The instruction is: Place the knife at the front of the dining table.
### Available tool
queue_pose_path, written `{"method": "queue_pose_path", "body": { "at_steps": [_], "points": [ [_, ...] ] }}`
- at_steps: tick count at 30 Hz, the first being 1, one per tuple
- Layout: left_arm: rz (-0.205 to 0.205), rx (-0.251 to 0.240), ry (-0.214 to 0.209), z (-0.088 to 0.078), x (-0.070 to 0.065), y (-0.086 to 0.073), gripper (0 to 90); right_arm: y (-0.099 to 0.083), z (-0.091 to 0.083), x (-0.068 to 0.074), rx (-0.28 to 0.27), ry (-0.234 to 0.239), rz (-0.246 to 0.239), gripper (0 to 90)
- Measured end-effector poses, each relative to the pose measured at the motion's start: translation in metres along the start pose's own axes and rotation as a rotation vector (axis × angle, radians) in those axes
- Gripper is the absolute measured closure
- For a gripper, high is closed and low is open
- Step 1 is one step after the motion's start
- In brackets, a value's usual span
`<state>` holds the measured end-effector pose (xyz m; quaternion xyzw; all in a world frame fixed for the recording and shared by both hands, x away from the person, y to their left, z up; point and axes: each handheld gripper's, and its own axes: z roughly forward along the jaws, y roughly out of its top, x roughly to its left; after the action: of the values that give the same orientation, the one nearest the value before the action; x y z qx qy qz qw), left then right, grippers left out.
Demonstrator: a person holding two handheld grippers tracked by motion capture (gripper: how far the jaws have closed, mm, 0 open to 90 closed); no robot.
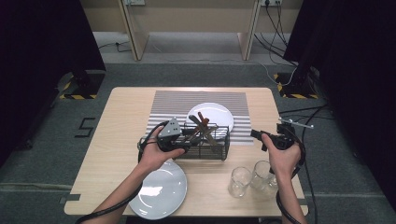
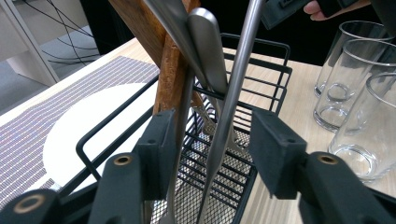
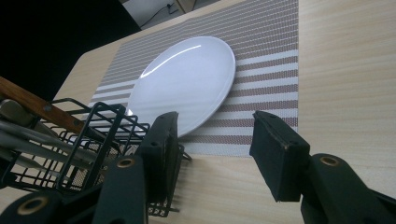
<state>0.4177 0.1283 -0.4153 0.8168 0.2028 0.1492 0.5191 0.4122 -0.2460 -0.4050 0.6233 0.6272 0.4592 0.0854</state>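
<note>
Cutlery [image 2: 229,93] in one black wire basket [image 1: 219,142] mid-desk: steel handles, brown wooden handles, leaning crossed. Two white plates. Three clear glasses [image 2: 355,79]. Left claw [image 2: 210,149] half-closed around steel handles, not gripping; right claw [image 3: 215,149] open, empty.

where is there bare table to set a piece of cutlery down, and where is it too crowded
Free: the bare wood along the table's left edge, and the striped placemat left of the far plate. Crowded: the middle, around the wire basket, and the near edge, with the near plate and the glasses.
</note>
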Motion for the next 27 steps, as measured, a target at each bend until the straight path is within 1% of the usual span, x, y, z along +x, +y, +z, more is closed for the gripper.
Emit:
{"method": "queue_pose_path", "body": {
  "at_steps": [7,14,18,20,24,27],
  "points": [
    [-0.006,0.026,-0.008,0.005,0.001,0.0,54.8,0.0,0.0,0.001,0.0,0.002,-0.001,51.0],
    [-0.004,0.049,-0.021,0.008,0.001,0.001,61.5,-0.001,0.002,-0.001,0.004,0.0,0.003,50.9],
    [-0.006,0.047,-0.03,0.01,0.0,0.002,64.2,-0.002,0.003,0.0,0.006,-0.001,0.001,50.9],
    [0.0,0.05,-0.031,0.012,-0.001,0.002,66.9,-0.001,0.003,0.0,0.007,0.002,0.005,50.7],
    [0.005,0.054,-0.037,0.013,-0.002,0.001,69.2,-0.001,0.002,-0.002,0.008,0.001,0.01,50.7],
    [0.013,0.059,-0.039,0.014,-0.002,0.001,73.2,-0.001,0.002,-0.002,0.003,0.002,0.012,50.6]
  ]
}}
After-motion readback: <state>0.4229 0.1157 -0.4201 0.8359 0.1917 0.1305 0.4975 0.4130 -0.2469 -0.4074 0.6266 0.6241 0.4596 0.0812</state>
